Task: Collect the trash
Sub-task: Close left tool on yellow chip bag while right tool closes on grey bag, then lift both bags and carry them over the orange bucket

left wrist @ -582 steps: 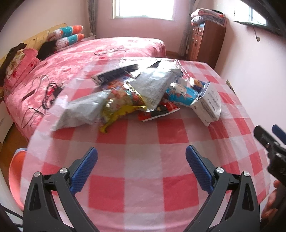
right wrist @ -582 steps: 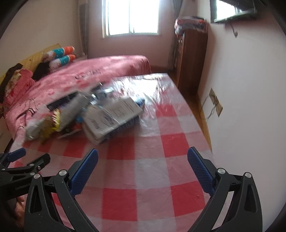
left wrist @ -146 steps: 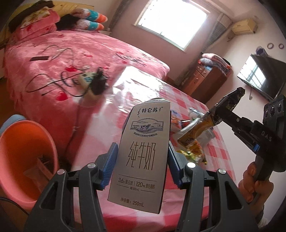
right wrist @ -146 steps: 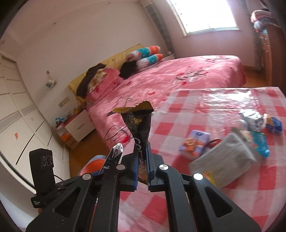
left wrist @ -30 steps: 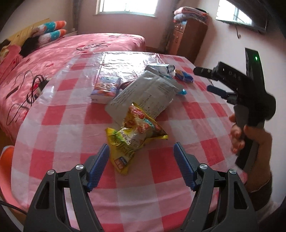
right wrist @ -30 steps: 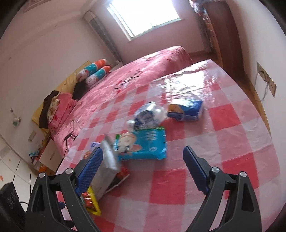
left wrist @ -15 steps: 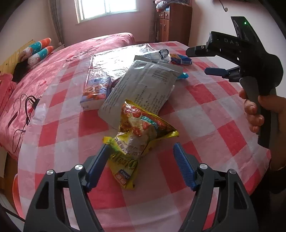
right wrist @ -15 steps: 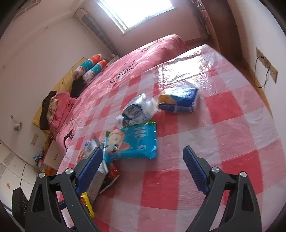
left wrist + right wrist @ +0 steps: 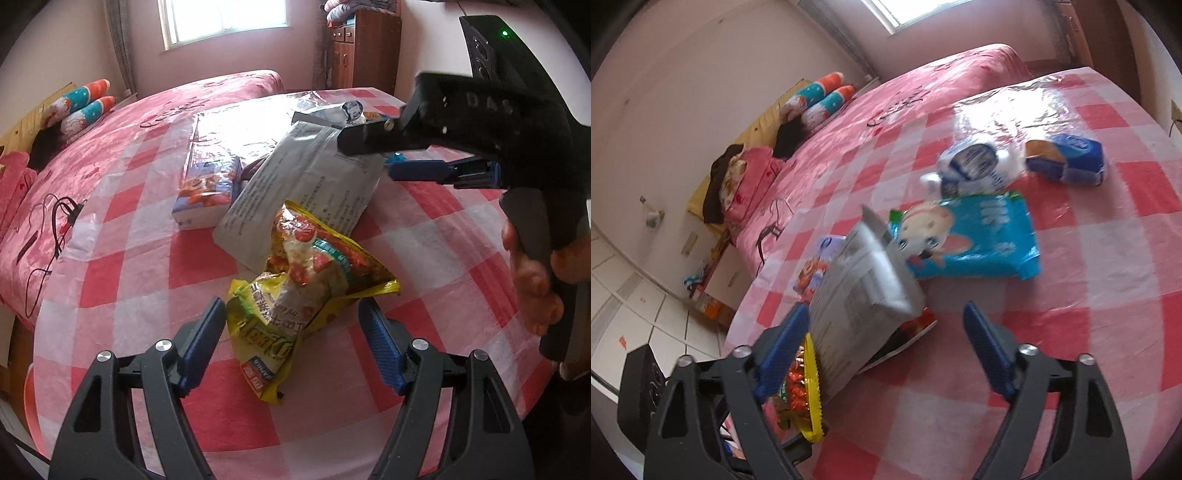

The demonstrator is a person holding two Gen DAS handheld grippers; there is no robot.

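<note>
A yellow snack bag (image 9: pixel 306 291) lies on the red-checked table (image 9: pixel 436 236). My left gripper (image 9: pixel 291 343) is open and straddles the bag's near end, both blue pads beside it. Behind it lies a grey mailer bag (image 9: pixel 306 184), with a tissue pack (image 9: pixel 208 192) to its left. A hand (image 9: pixel 532 273) holds my right gripper (image 9: pixel 369 157) over the mailer's far end. In the right wrist view my right gripper (image 9: pixel 886 332) has its jaws closing around the grey mailer bag (image 9: pixel 864 291). The right pad is still clear of it.
A blue wipes pack (image 9: pixel 975 240), a crumpled white wrapper (image 9: pixel 975 166) and a blue bread pack (image 9: pixel 1067 155) lie farther along the table. A red wrapper (image 9: pixel 916 328) sticks out under the mailer. A pink bed (image 9: pixel 184 103), a wooden dresser (image 9: pixel 365 48) and an orange bin (image 9: pixel 28 380) surround the table.
My left gripper sank closer over the yellow bag. My right gripper swung left from the wipes pack to the grey mailer, and its jaws narrowed.
</note>
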